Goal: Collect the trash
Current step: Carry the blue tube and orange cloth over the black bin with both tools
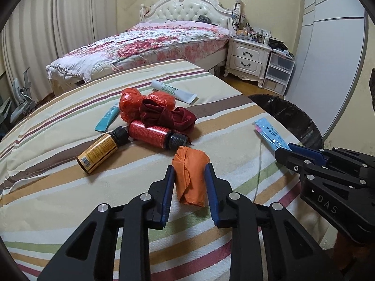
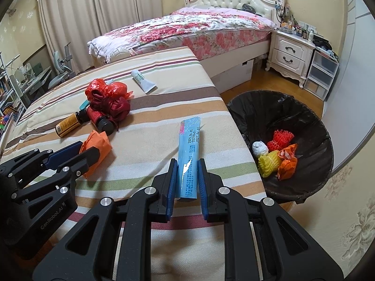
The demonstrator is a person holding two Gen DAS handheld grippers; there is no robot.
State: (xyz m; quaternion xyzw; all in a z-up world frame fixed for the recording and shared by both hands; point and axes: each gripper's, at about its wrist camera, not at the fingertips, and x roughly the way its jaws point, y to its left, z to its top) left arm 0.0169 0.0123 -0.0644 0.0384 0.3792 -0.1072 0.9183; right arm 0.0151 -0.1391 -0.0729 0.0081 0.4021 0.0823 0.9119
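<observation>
My left gripper [image 1: 189, 167] is shut on a crumpled orange paper wad [image 1: 191, 182] that rests on the striped bedspread [image 1: 58, 187]. In the right wrist view the same wad [image 2: 98, 142] pokes out past the left gripper [image 2: 86, 151]. My right gripper [image 2: 187, 161] is shut on the near end of a long light-blue tube [image 2: 189, 138], which points away over the bedspread; it shows in the left wrist view too [image 1: 269, 133]. A black-lined trash bin [image 2: 257, 107] stands on the floor to the right, with several bright scraps in it.
Further back on the bedspread lie red plastic bags [image 1: 131, 105], dark red cloth [image 1: 168, 114], a red bottle [image 1: 150, 133], a yellow-labelled bottle [image 1: 98, 152], a white tube [image 1: 173, 91] and a turquoise tube [image 1: 106, 119]. Behind them are a floral bed [image 2: 187, 30] and a nightstand [image 2: 290, 51].
</observation>
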